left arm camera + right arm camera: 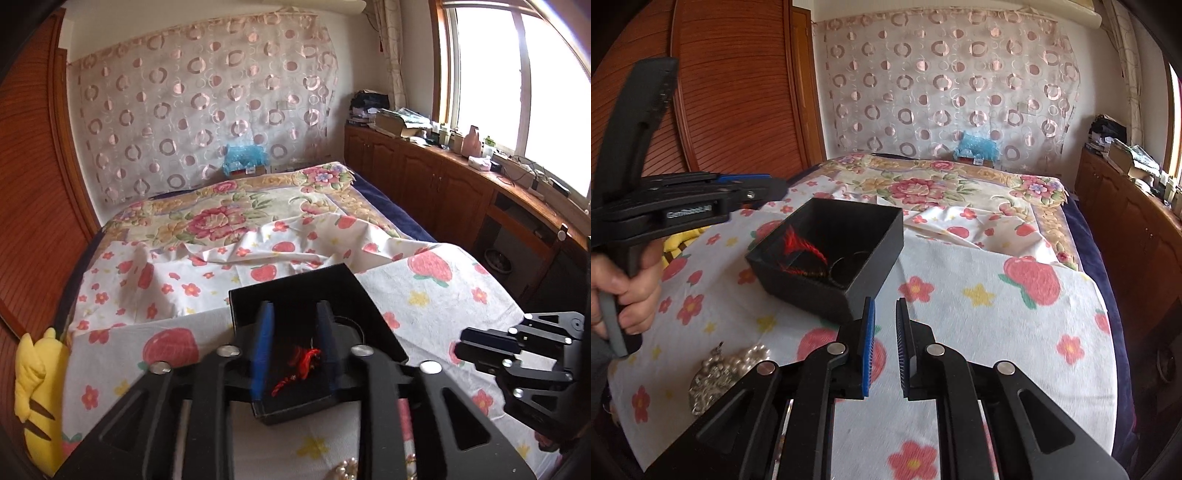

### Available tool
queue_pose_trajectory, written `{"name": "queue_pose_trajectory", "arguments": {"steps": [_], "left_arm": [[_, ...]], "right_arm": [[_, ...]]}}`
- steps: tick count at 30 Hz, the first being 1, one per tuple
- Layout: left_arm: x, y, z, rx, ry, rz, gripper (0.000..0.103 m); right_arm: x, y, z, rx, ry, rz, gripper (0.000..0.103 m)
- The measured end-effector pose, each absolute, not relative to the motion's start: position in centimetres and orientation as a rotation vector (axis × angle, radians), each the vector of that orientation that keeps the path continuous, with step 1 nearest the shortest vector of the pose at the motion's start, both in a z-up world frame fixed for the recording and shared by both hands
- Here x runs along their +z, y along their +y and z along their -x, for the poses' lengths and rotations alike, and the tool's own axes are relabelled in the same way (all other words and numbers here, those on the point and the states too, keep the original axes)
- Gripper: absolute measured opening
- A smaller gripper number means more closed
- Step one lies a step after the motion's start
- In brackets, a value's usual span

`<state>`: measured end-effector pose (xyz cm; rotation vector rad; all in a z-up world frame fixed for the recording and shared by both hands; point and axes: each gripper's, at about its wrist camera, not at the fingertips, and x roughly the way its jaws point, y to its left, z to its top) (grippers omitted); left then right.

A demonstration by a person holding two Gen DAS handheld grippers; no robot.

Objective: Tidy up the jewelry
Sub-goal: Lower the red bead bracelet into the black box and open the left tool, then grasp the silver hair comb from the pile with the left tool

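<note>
- Black box (pixel 827 254) taken as landmark, set on the bed's strawberry cloth (pixel 1015 325).
- Inside box: red tassel piece (pixel 801 243) and ring (pixel 846 266) already stowed.
- Pearl jewelry (pixel 727 369) left outside, near box.
- Left tongs (pixel 295 343) parted above box, empty; right tongs (pixel 885 325) narrowly parted, empty, just beside box.

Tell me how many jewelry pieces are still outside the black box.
1 visible: a pearl-and-silver piece on the cloth, near-left of the black box. Gripper frames may hide more.

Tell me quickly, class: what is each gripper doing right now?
Left gripper: open above the black box, holding nothing.
Right gripper: slightly open, holding nothing.
</note>
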<state>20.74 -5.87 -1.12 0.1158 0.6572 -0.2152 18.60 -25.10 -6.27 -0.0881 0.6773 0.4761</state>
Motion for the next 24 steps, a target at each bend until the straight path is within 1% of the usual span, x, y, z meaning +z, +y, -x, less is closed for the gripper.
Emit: {"name": "queue_pose_trajectory", "arguments": {"steps": [1,8,22,24], "left_arm": [[-1.2,-5.8,-20.6,-0.215,0.659,-0.118,0.031],[-2.0,-4.8,-17.2,-0.235,0.682,-0.12,0.032],[-5.1,-4.0,-9.5,-0.315,0.742,-0.076,0.033],[-5.4,-3.9,-8.8,-0.323,0.75,-0.06,0.036]], "right_arm": [[-6.2,-25.0,-18.1,0.477,0.676,0.084,0.013],[-6.4,-24.9,-14.8,0.494,0.676,0.053,0.013],[-7.8,-24.5,-8.5,0.487,0.685,0.041,0.013],[-8.3,-24.3,-7.8,0.488,0.691,0.045,0.019]]}}
